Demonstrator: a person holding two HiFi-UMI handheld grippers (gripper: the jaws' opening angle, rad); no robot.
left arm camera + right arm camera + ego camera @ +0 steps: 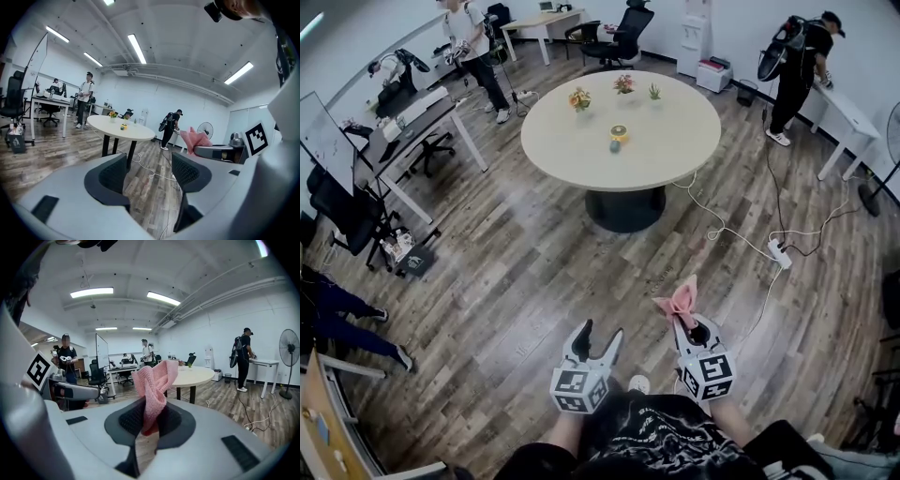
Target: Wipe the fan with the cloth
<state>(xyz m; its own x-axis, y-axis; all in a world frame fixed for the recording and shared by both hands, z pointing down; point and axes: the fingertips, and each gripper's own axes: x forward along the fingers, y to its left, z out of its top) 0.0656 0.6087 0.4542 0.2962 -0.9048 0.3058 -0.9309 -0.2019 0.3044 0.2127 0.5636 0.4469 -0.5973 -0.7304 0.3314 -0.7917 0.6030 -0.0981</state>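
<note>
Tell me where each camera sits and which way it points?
Head view: on the person's head, looking steeply down at the floor and round table; left gripper, right gripper and dark shirt show.
Left gripper view: rides the left gripper, looking along its open fingers toward the table; right gripper at right.
Right gripper view: rides the right gripper, looking along fingers shut on the pink cloth; left gripper at left.
Shared: both gripper views catch the table and standing fan.

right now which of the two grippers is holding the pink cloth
The right gripper: its jaws are shut on the pink cloth, which sticks up between them. The left gripper stands open with nothing between its jaws.
</note>
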